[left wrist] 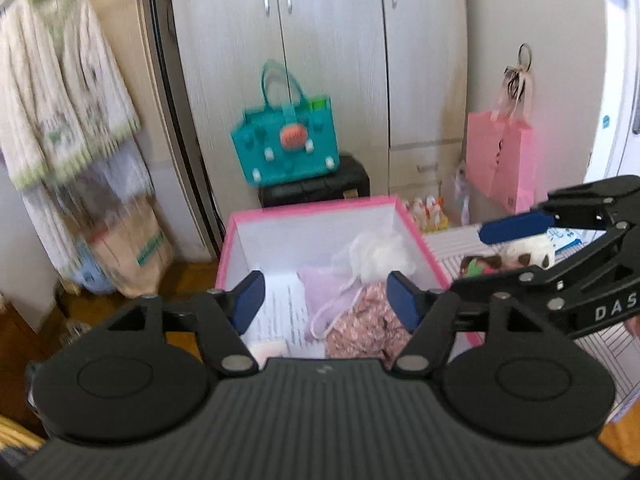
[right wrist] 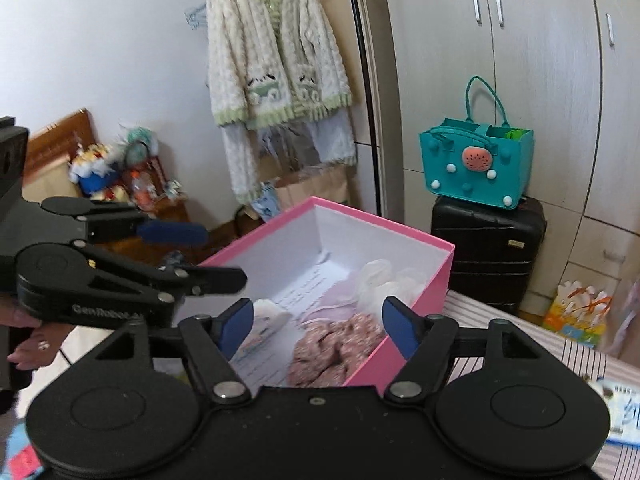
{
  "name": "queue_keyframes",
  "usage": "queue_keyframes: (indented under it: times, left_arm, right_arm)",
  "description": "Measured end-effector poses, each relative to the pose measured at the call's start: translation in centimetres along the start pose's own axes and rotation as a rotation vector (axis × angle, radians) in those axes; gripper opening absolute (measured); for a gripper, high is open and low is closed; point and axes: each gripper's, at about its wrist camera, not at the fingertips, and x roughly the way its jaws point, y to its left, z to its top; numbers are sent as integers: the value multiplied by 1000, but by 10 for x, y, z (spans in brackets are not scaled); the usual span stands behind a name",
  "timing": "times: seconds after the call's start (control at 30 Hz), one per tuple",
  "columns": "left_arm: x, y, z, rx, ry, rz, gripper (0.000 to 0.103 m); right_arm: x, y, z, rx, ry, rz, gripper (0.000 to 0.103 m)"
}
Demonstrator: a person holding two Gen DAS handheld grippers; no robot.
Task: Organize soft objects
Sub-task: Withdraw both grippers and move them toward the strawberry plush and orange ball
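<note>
A pink box with a white inside stands on a striped bed cover. In it lie a pink floral cloth, a lilac drawstring pouch, a white fluffy bundle and a printed sheet. My left gripper hangs open over the box's near side, with nothing between its blue pads. My right gripper is also open and empty, above the box's near corner and the floral cloth. Each gripper shows in the other's view: the right one beside the box, the left one at its left.
A cream plush toy and a small dark item lie on the striped cover right of the box. Behind stand a teal bag on a black suitcase, a wardrobe, a hanging cardigan and a pink paper bag.
</note>
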Motion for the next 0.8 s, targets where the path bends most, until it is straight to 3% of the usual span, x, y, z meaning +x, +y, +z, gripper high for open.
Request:
queue_keyframes:
  times: [0.13, 0.33, 0.63, 0.8]
  left_arm:
    - [-34, -14, 6, 66, -49, 4, 75]
    - [-68, -29, 9, 103, -55, -44, 88]
    - [-83, -45, -14, 149, 24, -114, 88]
    - [-92, -57, -20, 152, 43, -195, 88]
  right_arm:
    - [-29, 2, -5, -1, -14, 21, 76]
    - [-68, 8, -10, -24, -22, 36, 77]
    - [-119, 24, -29, -103, -16, 4, 78]
    - [-138, 20, -46, -110, 0, -15, 80]
